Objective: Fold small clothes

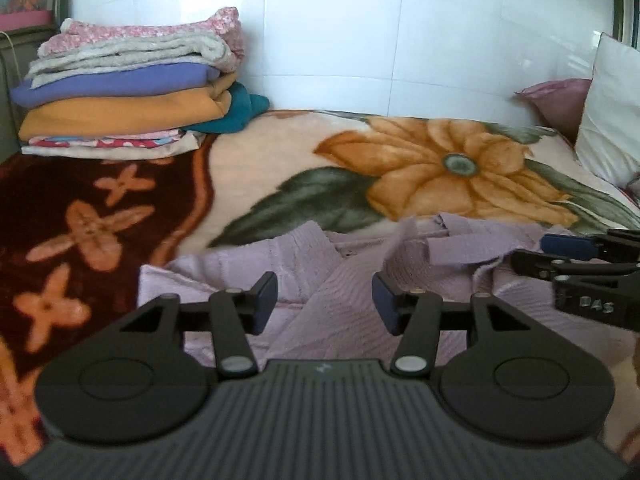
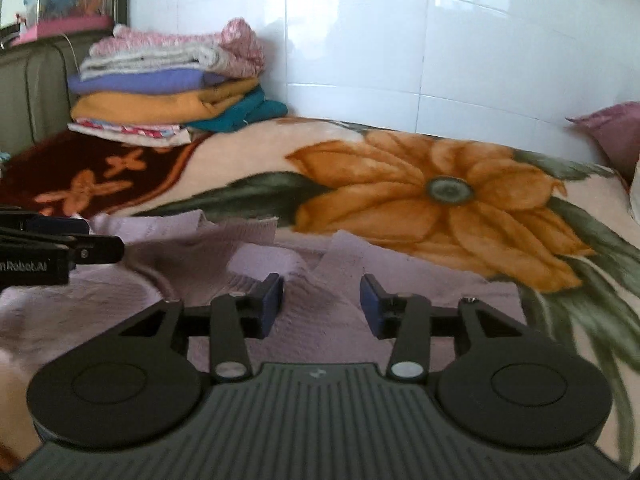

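Both grippers, left gripper (image 1: 325, 300) and right gripper (image 2: 322, 304), hang half open and empty over the rumpled lilac garment (image 1: 320, 264) at six o'clock on the blanket (image 1: 280, 160). Flatten it first; folded stack (image 1: 128, 80) waits at ten o'clock.

Bedding by a tiled wall

A floral blanket (image 1: 256, 184) covers the bed, with 1 big orange flower (image 1: 444, 168). At the blanket's far left corner stands a stack of folded cloths (image 1: 132, 88); at its far right lie a pink pillow (image 1: 560, 100) and a white pillow (image 1: 612, 116). The white tiled wall (image 1: 360, 32) rises behind the blanket.
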The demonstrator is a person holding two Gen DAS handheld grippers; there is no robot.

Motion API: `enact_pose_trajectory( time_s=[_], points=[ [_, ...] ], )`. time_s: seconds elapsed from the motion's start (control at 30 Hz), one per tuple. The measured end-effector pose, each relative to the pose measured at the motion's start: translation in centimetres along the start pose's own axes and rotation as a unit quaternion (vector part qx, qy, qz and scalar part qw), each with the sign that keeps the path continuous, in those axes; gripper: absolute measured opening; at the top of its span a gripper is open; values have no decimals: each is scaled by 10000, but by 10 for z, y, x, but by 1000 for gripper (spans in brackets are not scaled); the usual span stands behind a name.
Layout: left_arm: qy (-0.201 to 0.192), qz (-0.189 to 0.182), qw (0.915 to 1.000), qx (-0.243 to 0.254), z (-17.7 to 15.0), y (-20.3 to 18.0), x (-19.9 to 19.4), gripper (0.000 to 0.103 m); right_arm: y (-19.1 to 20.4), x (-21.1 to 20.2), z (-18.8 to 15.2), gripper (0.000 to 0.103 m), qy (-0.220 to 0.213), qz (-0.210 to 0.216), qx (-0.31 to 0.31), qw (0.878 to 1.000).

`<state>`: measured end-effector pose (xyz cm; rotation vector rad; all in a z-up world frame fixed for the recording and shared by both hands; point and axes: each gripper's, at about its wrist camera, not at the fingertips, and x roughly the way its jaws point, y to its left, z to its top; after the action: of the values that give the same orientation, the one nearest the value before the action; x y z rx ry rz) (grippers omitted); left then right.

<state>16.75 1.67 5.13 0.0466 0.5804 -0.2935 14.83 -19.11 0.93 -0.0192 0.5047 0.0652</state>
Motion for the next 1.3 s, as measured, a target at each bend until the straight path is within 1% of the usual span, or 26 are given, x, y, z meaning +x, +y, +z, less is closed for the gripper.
enact_pose_trajectory(
  time_s=[0.07,0.13,0.17,0.23,0.37,0.5,0.63,0.77,0.87,0.9,0.93,0.97,1.0,1.03,1.07,1.1,1.2,1.3],
  points=[
    [10,-44,10000,11,-1,1,-11,54,-3,-17,-3,53,-29,85,-63,9999],
    [26,-132,9999,53,-2,1,-20,54,-3,-34,-7,62,-84,158,-155,9997],
    [41,-175,9998,103,-4,-1,-25,54,-3,-43,-9,64,-122,211,-216,9995],
    [67,-258,9995,188,-7,-5,-33,54,0,-56,-14,65,-139,326,-375,9987],
    [141,-485,9982,318,-15,-15,-44,54,8,-71,-28,65,-34,516,-666,9964],
    [222,-637,9959,609,-27,-27,-47,54,17,-73,-43,65,72,598,-909,9940],
    [348,-634,9932,913,-41,-38,-38,54,22,-65,-53,65,181,642,-1054,9922],
    [452,-500,9930,965,-48,-38,-24,54,26,-56,-59,65,242,634,-1164,9909],
    [360,-478,9944,872,-51,-34,-18,57,25,-52,-61,64,149,606,-1179,9911],
    [340,-497,9946,849,-51,-34,-17,56,25,-52,-61,62,107,583,-1166,9914],
    [306,-524,9948,820,-51,-33,-17,44,25,-51,-61,54,79,563,-1183,9913],
    [284,-583,9948,786,-51,-32,-16,32,26,-50,-61,49,46,537,-1221,9911],
    [286,-643,9947,745,-50,-31,-16,17,27,-50,-61,37,16,509,-1273,9906],
    [266,-644,9952,684,-48,-29,-17,14,27,-50,-60,24,-4,476,-1327,9900],
    [207,-661,9955,646,-46,-27,-18,11,28,-50,-59,18,-42,430,-1355,9898],
    [136,-674,9958,606,-44,-24,-20,11,27,-52,-57,10,-92,421,-1363,9897],
    [-114,-530,9978,380,-33,-8,-27,11,17,-59,-45,8,-361,330,-1216,9914],
    [-309,-204,9990,246,-17,15,-29,11,0,-61,-30,8,-592,92,-1075,9924]
  ],
)
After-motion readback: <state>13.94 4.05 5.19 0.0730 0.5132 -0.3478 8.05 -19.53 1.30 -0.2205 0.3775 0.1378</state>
